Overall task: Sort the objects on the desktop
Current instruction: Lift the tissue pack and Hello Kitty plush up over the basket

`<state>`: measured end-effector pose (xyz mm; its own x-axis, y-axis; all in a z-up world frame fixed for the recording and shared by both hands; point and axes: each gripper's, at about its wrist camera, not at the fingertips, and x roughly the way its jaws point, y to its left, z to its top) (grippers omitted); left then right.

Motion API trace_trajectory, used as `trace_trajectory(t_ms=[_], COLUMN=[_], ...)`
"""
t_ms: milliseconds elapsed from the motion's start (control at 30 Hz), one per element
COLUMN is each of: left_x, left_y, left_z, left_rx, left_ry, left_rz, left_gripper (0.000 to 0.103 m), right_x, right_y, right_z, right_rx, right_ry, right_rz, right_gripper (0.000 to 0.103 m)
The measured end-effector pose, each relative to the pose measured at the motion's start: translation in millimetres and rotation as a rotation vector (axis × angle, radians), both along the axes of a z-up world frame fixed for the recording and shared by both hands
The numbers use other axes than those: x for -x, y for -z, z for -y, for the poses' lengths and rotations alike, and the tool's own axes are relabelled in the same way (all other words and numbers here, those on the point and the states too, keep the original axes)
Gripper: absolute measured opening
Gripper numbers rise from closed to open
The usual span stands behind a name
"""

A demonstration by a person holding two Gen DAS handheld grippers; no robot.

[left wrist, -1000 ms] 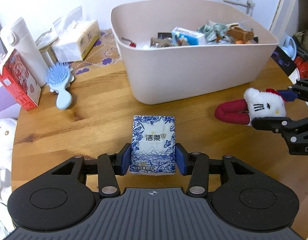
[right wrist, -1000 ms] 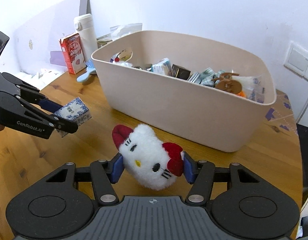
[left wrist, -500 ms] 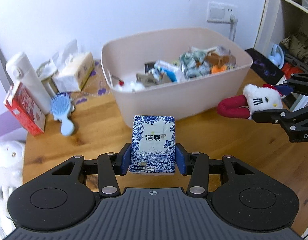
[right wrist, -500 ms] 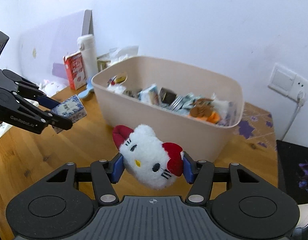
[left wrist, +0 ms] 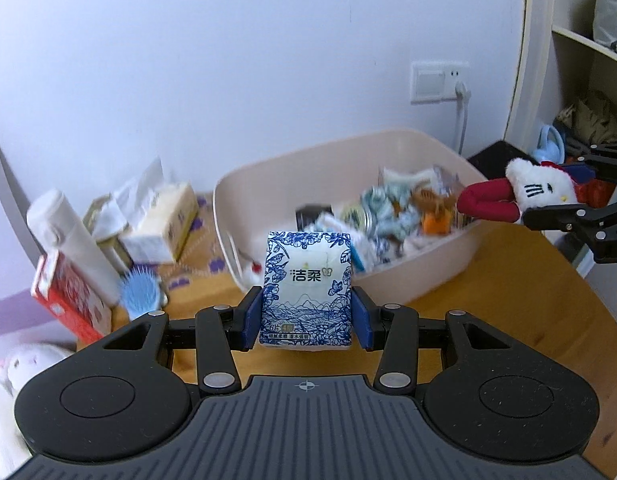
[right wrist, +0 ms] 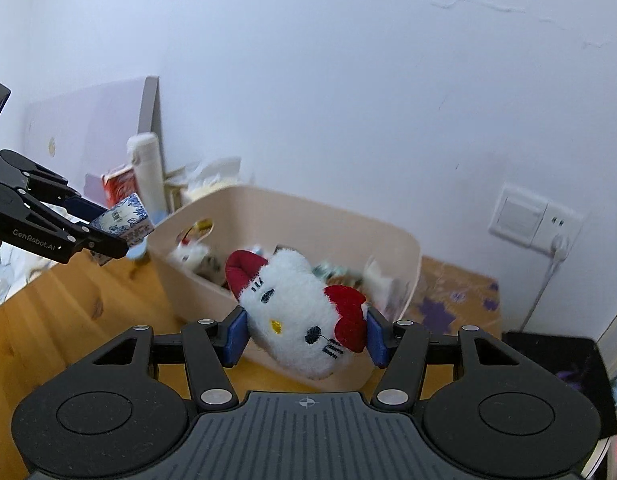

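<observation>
Both grippers have risen from table height toward the bin (left wrist: 420,280). The left gripper (left wrist: 307,317) pinches the tissue pack (left wrist: 307,288) before it; the right gripper (right wrist: 305,334) pinches the plush cat (right wrist: 298,312), ready for dropping.

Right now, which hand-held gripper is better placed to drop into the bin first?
Right, probably. Its plush toy already overlaps the bin opening; the left, holding the tissue pack, sits short of the near rim.
</observation>
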<state>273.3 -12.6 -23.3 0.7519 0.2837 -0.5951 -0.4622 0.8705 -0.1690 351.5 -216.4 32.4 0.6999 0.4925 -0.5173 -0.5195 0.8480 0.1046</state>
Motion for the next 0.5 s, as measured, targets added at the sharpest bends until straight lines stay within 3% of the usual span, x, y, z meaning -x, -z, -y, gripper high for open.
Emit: trace_trajectory(t_ms=[500], left_x=[-49.3], left_y=[-36.8], left_z=[-46.2], left_rx=[-0.055], left_ry=[-0.037], left_rz=[0.055], left_gripper=[0.047], right_x=[-51.7], right_y=[-25.7], right_z=[2.5], right_rx=[0.006], right_ry=[0.064], right_rz=[0.092], right_gripper=[0.055])
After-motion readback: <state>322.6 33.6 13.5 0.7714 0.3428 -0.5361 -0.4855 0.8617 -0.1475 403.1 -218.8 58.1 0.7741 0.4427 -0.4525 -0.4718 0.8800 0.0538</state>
